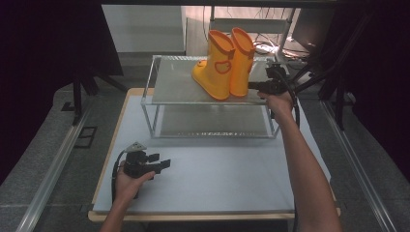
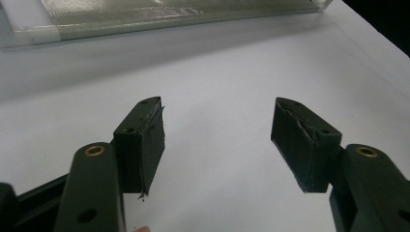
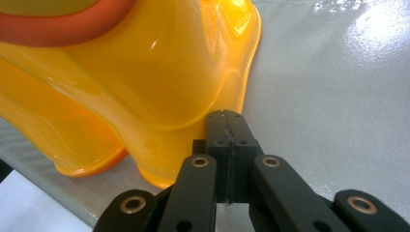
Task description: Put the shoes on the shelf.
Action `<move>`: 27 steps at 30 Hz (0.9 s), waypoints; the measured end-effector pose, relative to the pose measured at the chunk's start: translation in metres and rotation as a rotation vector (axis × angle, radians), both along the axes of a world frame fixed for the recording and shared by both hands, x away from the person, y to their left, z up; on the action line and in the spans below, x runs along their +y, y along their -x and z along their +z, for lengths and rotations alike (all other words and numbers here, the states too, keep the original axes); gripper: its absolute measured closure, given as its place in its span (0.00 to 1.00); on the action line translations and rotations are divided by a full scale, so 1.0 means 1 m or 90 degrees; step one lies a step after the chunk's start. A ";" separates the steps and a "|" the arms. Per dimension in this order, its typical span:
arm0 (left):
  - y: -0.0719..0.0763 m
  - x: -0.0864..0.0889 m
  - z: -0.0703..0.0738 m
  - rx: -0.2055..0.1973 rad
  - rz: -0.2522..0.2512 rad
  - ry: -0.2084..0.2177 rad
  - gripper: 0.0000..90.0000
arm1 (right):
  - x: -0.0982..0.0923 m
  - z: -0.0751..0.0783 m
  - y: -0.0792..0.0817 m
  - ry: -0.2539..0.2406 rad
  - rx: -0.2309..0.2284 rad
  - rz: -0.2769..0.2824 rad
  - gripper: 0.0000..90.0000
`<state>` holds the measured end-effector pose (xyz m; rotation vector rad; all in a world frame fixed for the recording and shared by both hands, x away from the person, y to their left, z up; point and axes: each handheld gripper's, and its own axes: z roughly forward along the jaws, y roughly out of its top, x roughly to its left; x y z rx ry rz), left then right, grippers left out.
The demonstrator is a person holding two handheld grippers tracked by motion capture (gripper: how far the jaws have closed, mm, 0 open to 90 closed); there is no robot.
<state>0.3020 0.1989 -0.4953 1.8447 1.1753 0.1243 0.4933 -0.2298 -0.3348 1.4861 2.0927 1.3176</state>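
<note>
A pair of yellow rubber boots [image 1: 224,63] stands upright on the top shelf of a clear two-level rack [image 1: 159,87] at the far side of the white table [image 1: 217,179]. Their shafts run straight up, orange-rimmed openings at the top; the soles lie on the shelf with the toes aimed toward the near left — the left boot's foot stretches that way most plainly. The two boots stand side by side, touching or nearly so.

The right gripper [image 1: 256,86] is at the right boot's heel, low on the shelf, reaching in from the right. In the right gripper view its jaws are pressed flat together with nothing between them, and the closed tips [image 3: 226,126] sit right against the boot's glossy yellow base [image 3: 159,87] — whether they actually press on it I cannot tell.

The left gripper [image 1: 159,162] rests low over the table near the front left corner, well away from the rack. Its jaws stand wide apart, empty, over bare tabletop [image 2: 217,77].
</note>
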 end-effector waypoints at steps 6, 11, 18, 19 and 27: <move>0.000 -0.001 0.000 0.001 0.000 0.000 0.41 | 0.001 0.000 0.001 -0.017 0.002 0.003 1.00; -0.001 -0.002 -0.001 0.004 -0.003 0.000 0.41 | 0.004 -0.001 0.003 -0.039 0.009 0.019 1.00; -0.001 -0.003 -0.002 0.006 -0.005 0.000 0.41 | 0.016 -0.001 0.006 -0.045 0.009 0.050 1.00; -0.001 -0.003 -0.002 0.005 -0.004 0.000 0.41 | 0.017 -0.001 0.007 -0.047 0.009 0.055 1.00; -0.001 -0.004 -0.002 0.006 -0.009 -0.004 0.41 | 0.027 -0.003 0.008 -0.071 0.014 0.081 1.00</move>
